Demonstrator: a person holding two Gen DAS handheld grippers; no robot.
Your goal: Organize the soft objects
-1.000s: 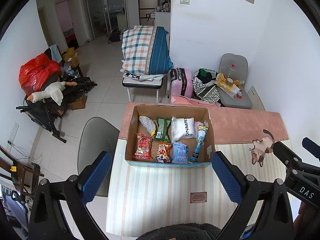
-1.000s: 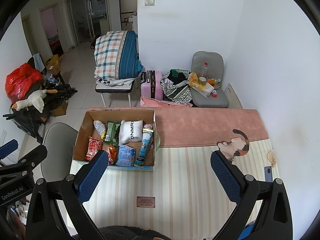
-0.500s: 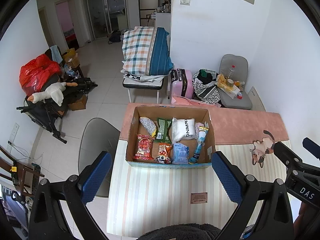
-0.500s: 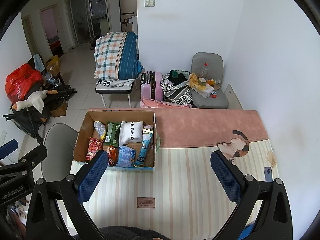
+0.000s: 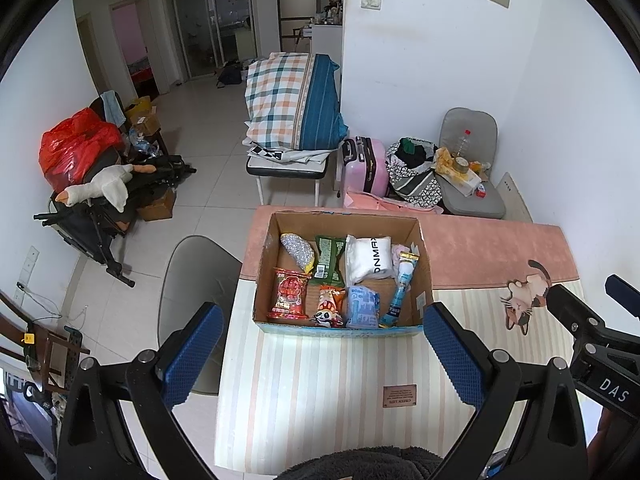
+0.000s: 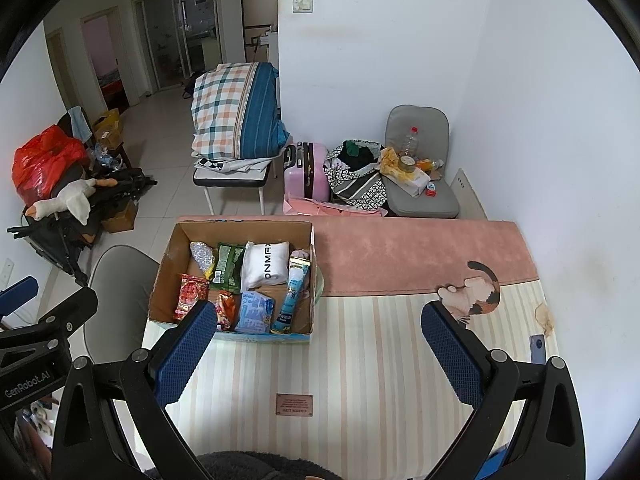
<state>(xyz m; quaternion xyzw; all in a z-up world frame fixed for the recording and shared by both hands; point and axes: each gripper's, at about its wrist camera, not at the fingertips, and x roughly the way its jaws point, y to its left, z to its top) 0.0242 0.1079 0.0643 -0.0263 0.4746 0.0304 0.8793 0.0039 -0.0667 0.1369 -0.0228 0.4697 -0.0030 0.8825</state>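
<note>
1. Left wrist view: the left gripper point(image 5: 318, 350) stood wide open and empty at lower centre. One cardboard box point(image 5: 342, 326) sat mid-frame, holding seven soft packets, including one white pouch point(image 5: 370, 260).
2. Right wrist view: the right gripper point(image 6: 318, 350) gaped wide, holding nothing; the box point(image 6: 168, 276) lay left of centre.

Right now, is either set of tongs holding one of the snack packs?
No: the left tongs and right tongs both stand wide open and empty over the striped tablecloth, short of the cardboard box.
</note>
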